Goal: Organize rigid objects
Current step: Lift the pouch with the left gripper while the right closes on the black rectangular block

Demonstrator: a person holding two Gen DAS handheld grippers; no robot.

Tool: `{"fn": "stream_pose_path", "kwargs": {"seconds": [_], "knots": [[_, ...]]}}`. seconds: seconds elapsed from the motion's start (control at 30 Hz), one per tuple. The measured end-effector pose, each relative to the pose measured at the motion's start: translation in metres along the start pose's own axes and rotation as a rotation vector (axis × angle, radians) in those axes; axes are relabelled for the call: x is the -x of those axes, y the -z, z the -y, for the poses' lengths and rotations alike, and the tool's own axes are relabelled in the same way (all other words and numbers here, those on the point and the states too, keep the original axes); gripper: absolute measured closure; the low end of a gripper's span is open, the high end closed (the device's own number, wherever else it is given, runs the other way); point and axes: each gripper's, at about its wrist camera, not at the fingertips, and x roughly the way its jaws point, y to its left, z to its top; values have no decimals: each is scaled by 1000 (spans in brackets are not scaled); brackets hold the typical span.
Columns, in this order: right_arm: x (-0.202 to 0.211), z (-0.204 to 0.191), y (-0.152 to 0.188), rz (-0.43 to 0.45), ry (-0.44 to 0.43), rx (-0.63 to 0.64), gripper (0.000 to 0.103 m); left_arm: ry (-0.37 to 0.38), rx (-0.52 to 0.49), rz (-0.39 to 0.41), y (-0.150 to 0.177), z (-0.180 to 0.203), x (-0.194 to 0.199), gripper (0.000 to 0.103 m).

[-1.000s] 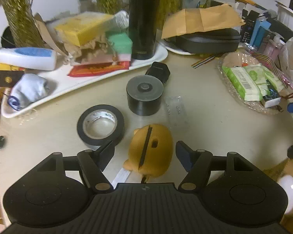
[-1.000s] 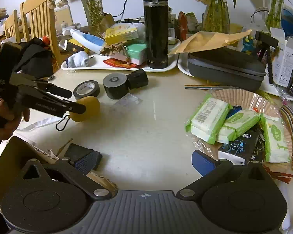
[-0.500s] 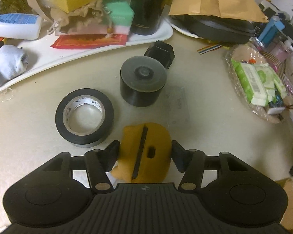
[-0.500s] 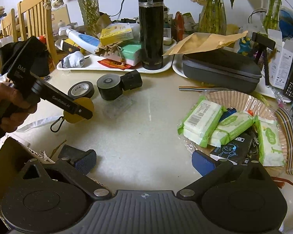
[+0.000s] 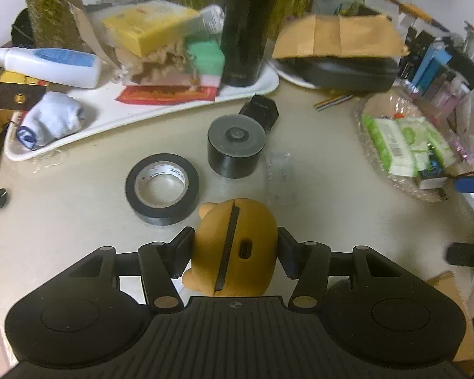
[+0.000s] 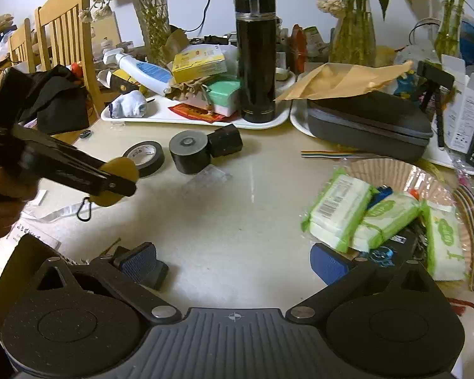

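An orange bear-shaped case [image 5: 235, 246] with a black seam sits between the pads of my left gripper [image 5: 233, 249], which is shut on it. In the right wrist view the left gripper [image 6: 123, 180] holds the case [image 6: 121, 170] a little above the table, a black clip dangling below. Just beyond lie a black tape roll [image 5: 162, 188], a black cylinder [image 5: 236, 145] and a small black block [image 5: 259, 110]. My right gripper [image 6: 233, 265] is open and empty over bare tabletop.
A white tray [image 5: 142, 110] at the back holds a black flask [image 5: 245, 25], boxes, a lotion bottle and a sock. A basket of green wipe packs [image 6: 379, 208] stands right. A dark zip case [image 6: 369, 126] lies far right. A clear plastic piece [image 5: 279, 173] lies near the cylinder.
My left gripper has closed its pads on the orange case and lifted it off the table. The right gripper has stayed open and nearly still.
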Motion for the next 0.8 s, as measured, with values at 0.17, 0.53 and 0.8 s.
{"fn": "stream_pose_path", "kwargs": {"seconds": [0.17,0.53,0.8], "knots": [[-11,-11,-10,-20,-36,0,0,-17,-6,50,5,3,25,49],[-46,-54,-30,-177,-67,38,0,-33,64,109,16,-5,69,49],[-73,-82,-37,-282,-50,10,1,-28,83,146,33,-11,94,49]]}}
